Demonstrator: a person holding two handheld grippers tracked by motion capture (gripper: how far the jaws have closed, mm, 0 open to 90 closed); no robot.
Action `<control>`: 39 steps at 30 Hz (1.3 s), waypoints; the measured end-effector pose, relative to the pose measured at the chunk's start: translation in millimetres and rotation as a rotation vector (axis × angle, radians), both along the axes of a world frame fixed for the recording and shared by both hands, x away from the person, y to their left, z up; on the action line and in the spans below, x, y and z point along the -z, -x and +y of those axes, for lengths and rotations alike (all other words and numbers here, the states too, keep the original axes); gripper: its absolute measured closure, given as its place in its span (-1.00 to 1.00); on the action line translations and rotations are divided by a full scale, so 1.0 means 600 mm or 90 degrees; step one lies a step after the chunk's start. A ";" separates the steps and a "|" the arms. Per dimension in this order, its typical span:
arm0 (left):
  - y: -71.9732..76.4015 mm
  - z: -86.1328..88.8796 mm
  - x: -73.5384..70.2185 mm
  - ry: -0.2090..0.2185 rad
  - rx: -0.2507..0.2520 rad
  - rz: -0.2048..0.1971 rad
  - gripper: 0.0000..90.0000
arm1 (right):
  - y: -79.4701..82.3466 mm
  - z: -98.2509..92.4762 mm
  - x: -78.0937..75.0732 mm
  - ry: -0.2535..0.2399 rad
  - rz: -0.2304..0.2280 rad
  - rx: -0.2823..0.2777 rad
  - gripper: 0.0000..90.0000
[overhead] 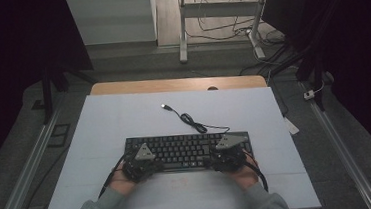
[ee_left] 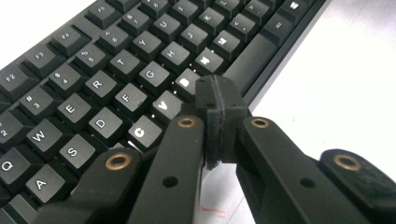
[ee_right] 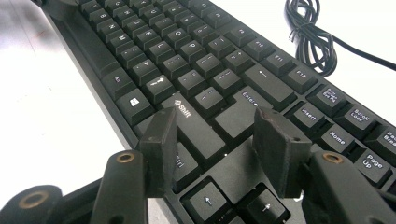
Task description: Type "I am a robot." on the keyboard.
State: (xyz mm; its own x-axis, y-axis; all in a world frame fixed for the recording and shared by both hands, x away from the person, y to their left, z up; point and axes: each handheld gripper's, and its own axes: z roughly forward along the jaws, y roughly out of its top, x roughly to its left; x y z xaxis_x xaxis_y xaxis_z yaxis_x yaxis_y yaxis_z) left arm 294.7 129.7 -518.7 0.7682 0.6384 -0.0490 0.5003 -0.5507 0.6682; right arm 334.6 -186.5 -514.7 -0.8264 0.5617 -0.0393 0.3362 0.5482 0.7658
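Note:
A black keyboard (overhead: pixel 186 145) lies across the near half of a white mat (overhead: pixel 119 119). My left gripper (overhead: pixel 140 163) sits at the keyboard's left front edge. In the left gripper view its jaws (ee_left: pixel 217 100) are shut pad to pad with nothing between them, tips just over the front edge near the B key and space bar of the keyboard (ee_left: pixel 93 84). My right gripper (overhead: pixel 227 155) is at the right front edge. In the right gripper view its jaws (ee_right: pixel 215 135) stand open above the right Shift and Ctrl keys of the keyboard (ee_right: pixel 187 60), holding nothing.
The keyboard's black cable (overhead: pixel 195 123) coils behind it on the mat and ends in a loose USB plug (overhead: pixel 165 106); the coil (ee_right: pixel 313 37) also shows in the right gripper view. A wooden tabletop edge (overhead: pixel 177 84) borders the mat at the back. Desk legs (overhead: pixel 183 34) and floor cables lie beyond.

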 end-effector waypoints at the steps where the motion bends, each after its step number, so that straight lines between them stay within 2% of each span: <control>1: 0.000 -0.001 0.001 -0.001 0.001 0.001 0.98 | 0.000 0.000 0.000 0.000 0.000 0.000 0.11; 12: -0.001 -0.006 0.006 -0.002 0.008 0.006 0.98 | 0.000 0.001 0.001 0.002 0.000 0.000 0.11; 16: 0.000 -0.005 0.003 -0.006 0.008 0.000 0.98 | 0.000 0.001 0.001 0.001 -0.002 -0.002 0.11; 18: 0.000 -0.002 0.000 0.005 0.001 -0.003 0.98 | 0.000 0.001 0.000 0.001 -0.002 -0.001 0.11; 22: -0.001 0.013 -0.011 0.032 -0.021 -0.014 0.98 | 0.000 0.000 0.000 0.001 0.000 0.000 0.11; 31: -0.008 0.048 -0.022 0.062 -0.069 -0.024 0.95 | 0.000 -0.001 -0.002 0.002 -0.002 0.001 0.11; 35: -0.015 0.071 -0.022 0.072 -0.105 -0.022 0.79 | 0.001 -0.001 -0.002 0.001 -0.002 0.002 0.11; 39: -0.023 0.090 -0.017 0.073 -0.143 -0.012 0.52 | 0.000 -0.002 -0.002 -0.002 -0.002 0.002 0.11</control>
